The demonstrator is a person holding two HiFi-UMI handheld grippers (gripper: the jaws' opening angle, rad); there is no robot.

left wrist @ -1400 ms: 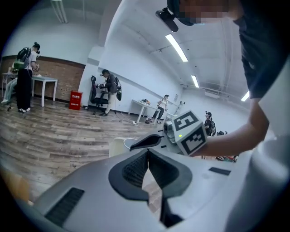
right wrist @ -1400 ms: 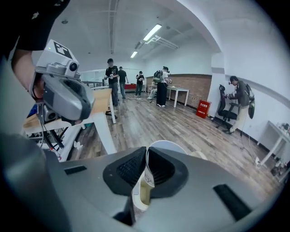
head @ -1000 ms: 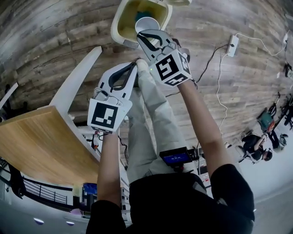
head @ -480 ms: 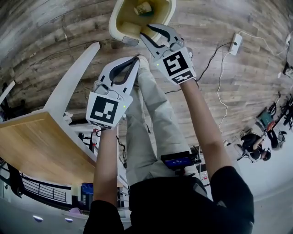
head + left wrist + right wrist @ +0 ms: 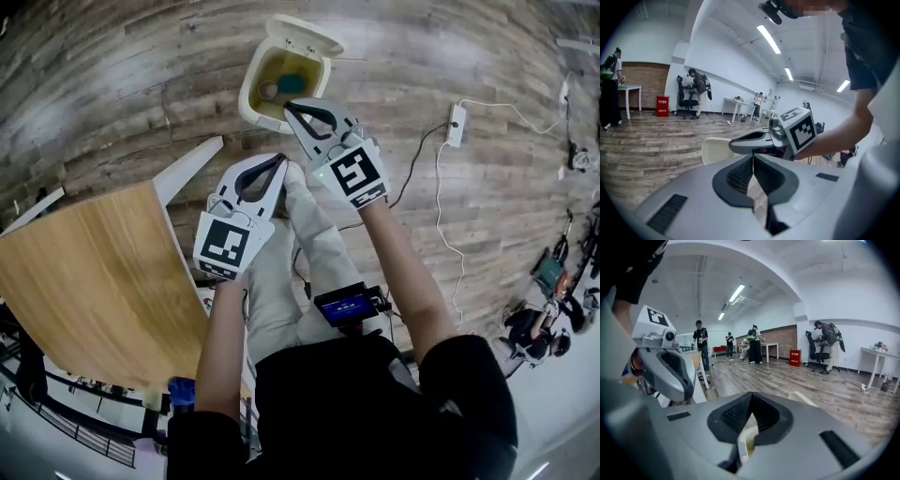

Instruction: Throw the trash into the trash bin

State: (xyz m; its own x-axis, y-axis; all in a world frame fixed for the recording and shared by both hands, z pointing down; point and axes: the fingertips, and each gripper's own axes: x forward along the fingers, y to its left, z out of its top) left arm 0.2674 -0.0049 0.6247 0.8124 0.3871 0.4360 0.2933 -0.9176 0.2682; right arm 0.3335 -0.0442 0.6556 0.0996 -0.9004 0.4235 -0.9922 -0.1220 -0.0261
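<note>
The cream trash bin [image 5: 251, 97] stands on the wood floor with its lid [image 5: 307, 36] tipped open. Inside lie a pale cup [image 5: 269, 90] and a teal piece of trash [image 5: 292, 82]. My right gripper [image 5: 290, 107] hangs shut and empty above the bin's near rim. My left gripper [image 5: 282, 158] is also shut with nothing in it, a little nearer to me and to the left. In the right gripper view the shut jaws [image 5: 751, 395] point down at the bin [image 5: 749, 439]. From the left gripper view its shut jaws [image 5: 753, 157] face the right gripper [image 5: 757, 140].
A wooden table [image 5: 89, 281] fills the left, with a white leg [image 5: 187, 167] near my left gripper. A power strip [image 5: 457, 124] and its cable [image 5: 437, 202] lie on the floor to the right. People and desks stand far off in the room.
The cup that was at my right gripper's tips over the bin now lies inside it. Both grippers have lifted up and back from the bin.
</note>
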